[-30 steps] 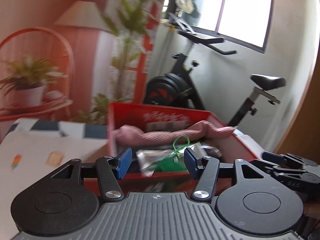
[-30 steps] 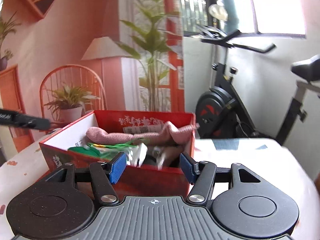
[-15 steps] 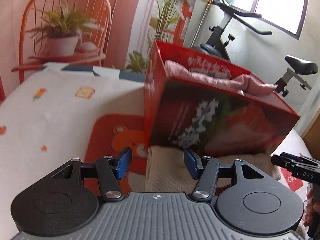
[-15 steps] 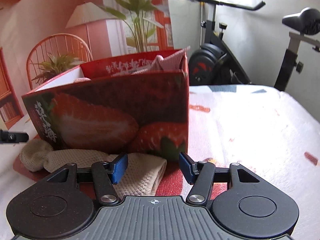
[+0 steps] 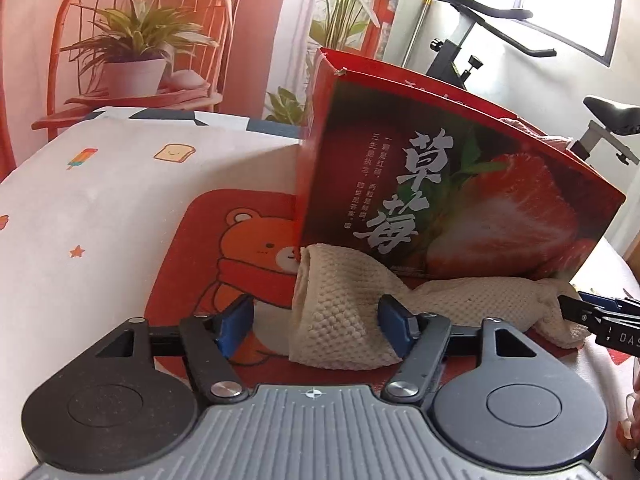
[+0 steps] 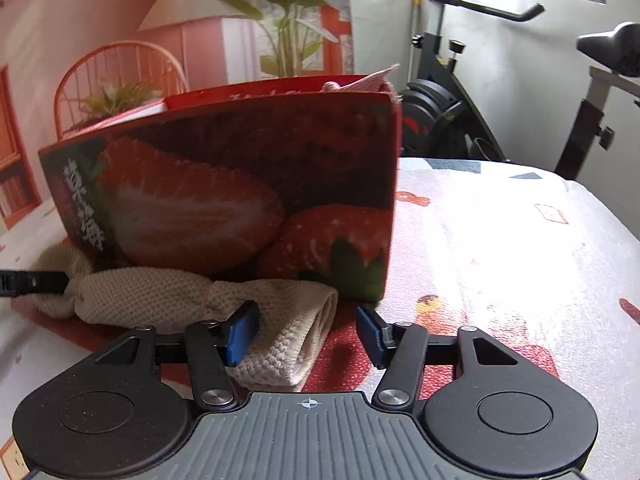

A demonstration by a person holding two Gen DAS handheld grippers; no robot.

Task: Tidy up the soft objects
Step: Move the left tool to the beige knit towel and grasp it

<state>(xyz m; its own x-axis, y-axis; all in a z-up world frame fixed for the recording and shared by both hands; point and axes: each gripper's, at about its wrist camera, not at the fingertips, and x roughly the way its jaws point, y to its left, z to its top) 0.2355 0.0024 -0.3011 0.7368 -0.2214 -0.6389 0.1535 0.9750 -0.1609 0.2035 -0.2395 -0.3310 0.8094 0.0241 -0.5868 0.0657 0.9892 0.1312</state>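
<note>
A cream waffle-knit towel [image 5: 348, 304] lies twisted along the front of a red strawberry-print box [image 5: 460, 200] on a red bear mat [image 5: 240, 248]. My left gripper [image 5: 316, 324] is open, its blue pads around the towel's left end. The towel [image 6: 168, 296] also shows in the right wrist view in front of the box [image 6: 224, 200]. My right gripper [image 6: 306, 332] is open around the towel's right end. A pink cloth [image 6: 352, 84] pokes out over the box's rim. Each gripper's tip shows at the edge of the other's view.
The table has a white patterned cloth [image 5: 80, 216]. A potted plant [image 5: 136, 64] on an orange chair stands behind the table at left. An exercise bike [image 6: 460, 92] stands behind the box at right.
Both grippers have dropped from above the open box down to table level in front of it. They now straddle the two ends of the cream towel.
</note>
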